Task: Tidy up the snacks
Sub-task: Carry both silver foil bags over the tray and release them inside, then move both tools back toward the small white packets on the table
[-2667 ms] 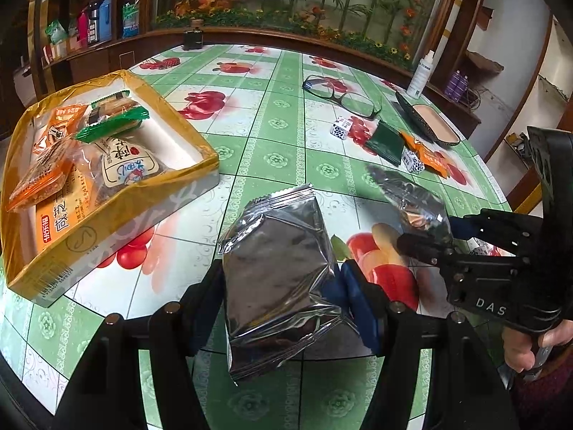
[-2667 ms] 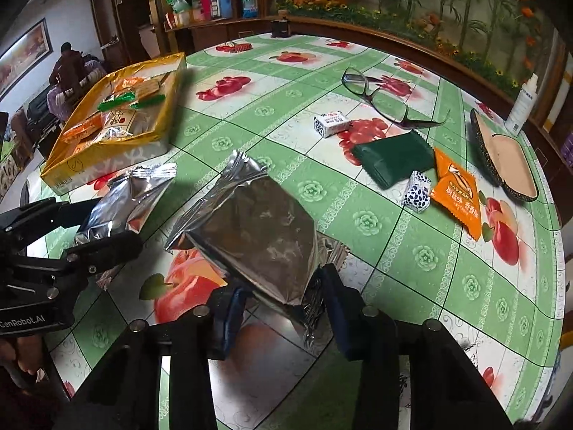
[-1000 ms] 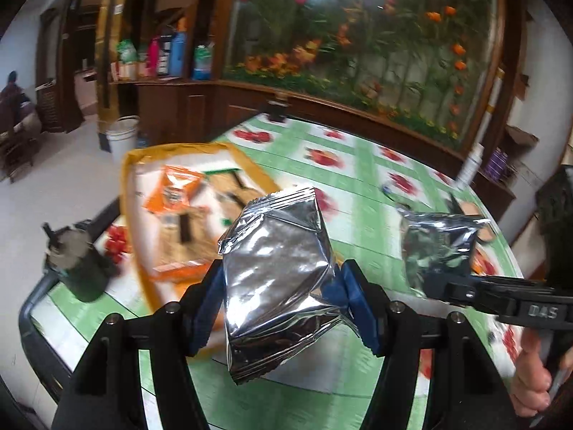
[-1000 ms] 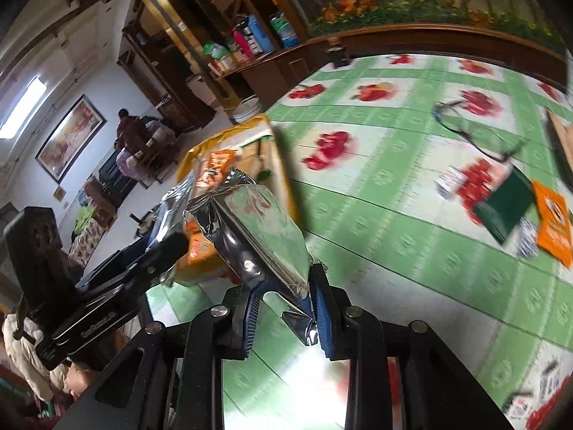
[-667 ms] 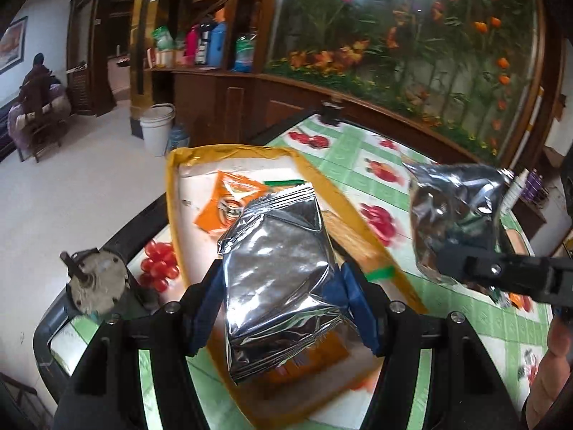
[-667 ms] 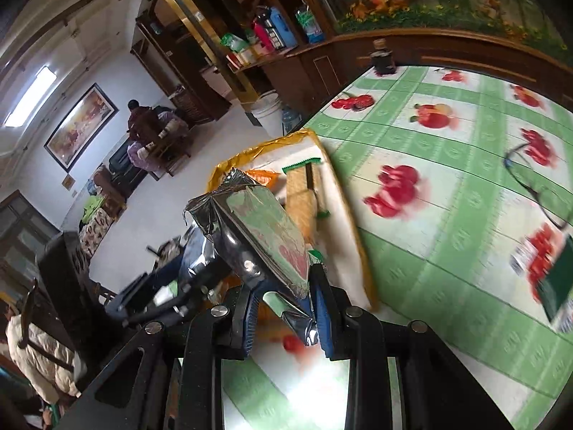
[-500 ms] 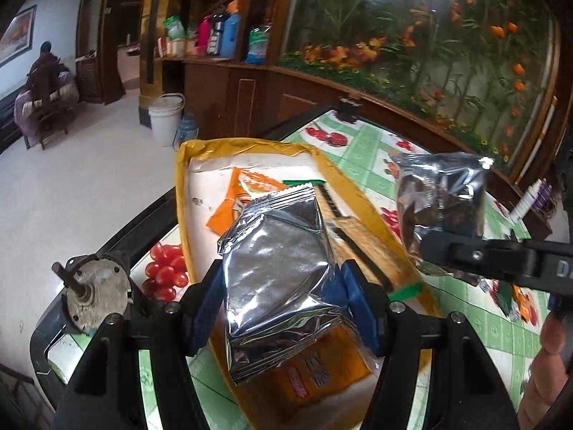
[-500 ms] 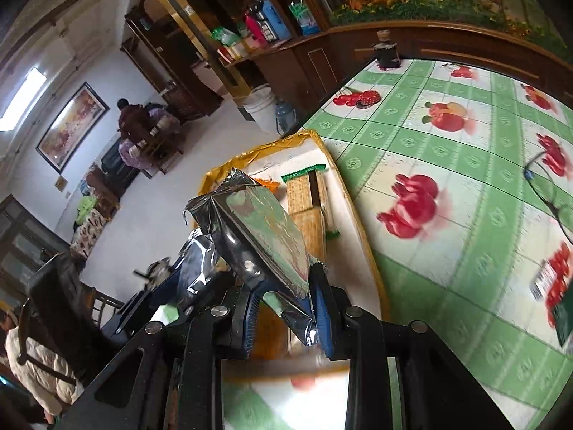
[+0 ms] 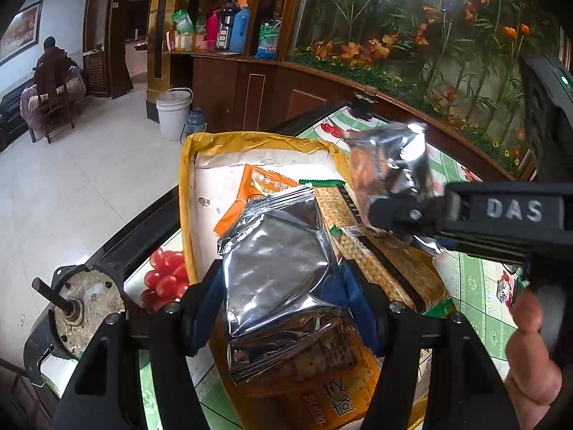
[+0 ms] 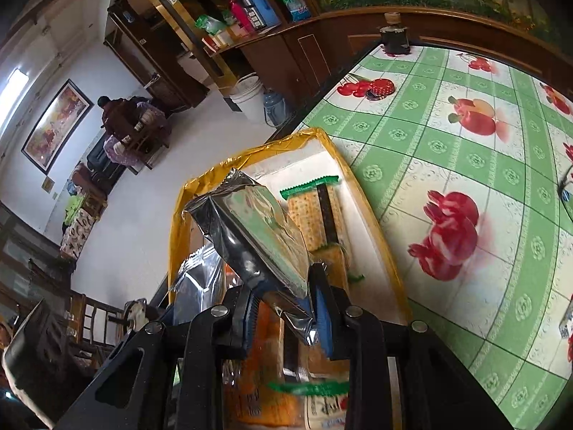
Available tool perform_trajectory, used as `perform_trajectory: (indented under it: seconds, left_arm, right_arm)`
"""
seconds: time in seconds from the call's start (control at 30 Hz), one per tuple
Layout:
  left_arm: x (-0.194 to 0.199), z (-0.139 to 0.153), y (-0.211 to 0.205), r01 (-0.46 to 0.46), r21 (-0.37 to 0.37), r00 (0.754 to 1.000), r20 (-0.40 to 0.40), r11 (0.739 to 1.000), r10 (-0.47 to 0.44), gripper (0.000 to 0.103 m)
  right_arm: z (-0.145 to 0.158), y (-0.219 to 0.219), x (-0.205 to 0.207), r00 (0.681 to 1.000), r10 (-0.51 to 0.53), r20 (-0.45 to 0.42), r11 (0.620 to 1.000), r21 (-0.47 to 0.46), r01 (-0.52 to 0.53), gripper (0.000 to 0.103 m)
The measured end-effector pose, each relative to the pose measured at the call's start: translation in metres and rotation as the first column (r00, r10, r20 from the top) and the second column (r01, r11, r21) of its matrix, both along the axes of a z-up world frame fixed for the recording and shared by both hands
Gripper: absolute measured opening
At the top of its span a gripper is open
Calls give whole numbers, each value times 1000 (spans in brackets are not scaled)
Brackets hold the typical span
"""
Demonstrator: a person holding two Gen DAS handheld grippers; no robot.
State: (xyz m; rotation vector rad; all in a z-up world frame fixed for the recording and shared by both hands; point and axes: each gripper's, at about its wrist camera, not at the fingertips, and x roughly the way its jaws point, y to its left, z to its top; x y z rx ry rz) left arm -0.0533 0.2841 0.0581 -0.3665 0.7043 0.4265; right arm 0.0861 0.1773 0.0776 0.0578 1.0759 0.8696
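Note:
My left gripper (image 9: 281, 297) is shut on a silver foil snack packet (image 9: 279, 268) and holds it upright above the near half of the yellow-rimmed box (image 9: 258, 141). My right gripper (image 10: 286, 306) is shut on the bottom edge of a second silver packet (image 10: 258, 229), also over the yellow-rimmed box (image 10: 250, 150). In the left wrist view the right gripper (image 9: 386, 213) reaches in from the right with its packet (image 9: 390, 168) above the box's far right side. The box holds an orange packet (image 9: 261, 186), cracker packs (image 9: 361, 247) and a large orange pack (image 9: 322, 394).
The box sits at the corner of the table with the green fruit-print cloth (image 10: 447, 179), close to its black edge. A round metal part (image 9: 89, 301) sticks out at that edge. A dark jar (image 10: 394, 39) and a red lid (image 10: 381, 87) stand at the far end. A white bucket (image 9: 173, 111) stands on the floor.
Both grippers have carried their silver packets from the open table to above the yellow-rimmed box. The right gripper has drawn closer over the box's right side. Both grips are unchanged.

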Motion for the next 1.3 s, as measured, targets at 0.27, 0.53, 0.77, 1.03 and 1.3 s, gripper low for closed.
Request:
perform_trajectory:
  seconds: [0.27,0.53,0.77,1.03,1.3]
  left_arm:
    - [3,-1,-4,11,-2,1000,2,1000,-11,65]
    - [1,1,-6,14,1,1000,11,1000,-14,65]
    - [-5,3,-8,15,6,1000,13,1000,-15,65]
    - [-9,3,-10,19,3,1000,10,1000,-19,66]
    - [-19,10,-21,39,3,999,23,999,-39,66]
  right_arm:
    - [-2,21,4,999,-10,39,999,-38,12,32]
    - [-1,21,5,999,-12,41,999,-37,13,34]
    - [2,19,-2,999,-4,43,1000,-27,5,38]
    - [6,15,-7,999,8,41,1000,-7,-8,40]
    - [17,-4,-17,1000,10,30,999,44,-11,40]
